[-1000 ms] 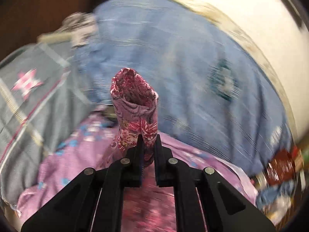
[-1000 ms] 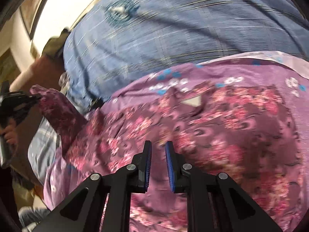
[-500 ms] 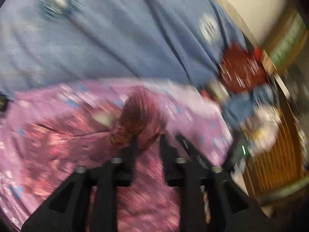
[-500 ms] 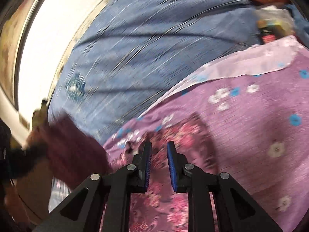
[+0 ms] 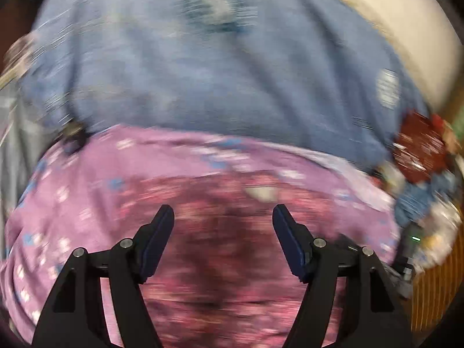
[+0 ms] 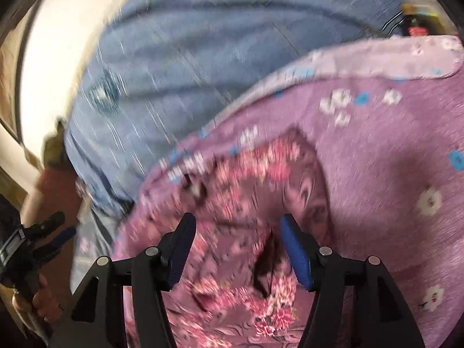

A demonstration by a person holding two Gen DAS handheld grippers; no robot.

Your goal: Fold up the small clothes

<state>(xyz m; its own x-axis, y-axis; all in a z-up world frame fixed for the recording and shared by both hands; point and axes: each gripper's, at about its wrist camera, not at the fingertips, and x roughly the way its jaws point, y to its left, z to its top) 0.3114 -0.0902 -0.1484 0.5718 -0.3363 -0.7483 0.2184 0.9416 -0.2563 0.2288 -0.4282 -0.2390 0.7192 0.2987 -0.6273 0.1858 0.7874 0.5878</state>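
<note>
A small maroon garment with pink flowers [image 6: 255, 203] lies folded on a lilac flowered cloth [image 6: 391, 159]. It also shows, blurred, in the left wrist view [image 5: 223, 232]. My right gripper [image 6: 236, 224] is open and empty, its jaws spread just above the garment. My left gripper [image 5: 223, 214] is open and empty too, over the garment's near part. The left gripper also shows at the left edge of the right wrist view [image 6: 55, 229], held in a hand.
A blue bedsheet [image 5: 217, 72] covers the bed beyond the lilac cloth. A cream wall [image 6: 58, 58] lies behind. A pile of red and blue clothes [image 5: 420, 156] sits at the right; a grey patterned cloth [image 5: 11, 133] at the left.
The left gripper swung the garment's lifted end over, let go of it and opened. The right gripper opened too. The garment now lies flatter on the lilac cloth.
</note>
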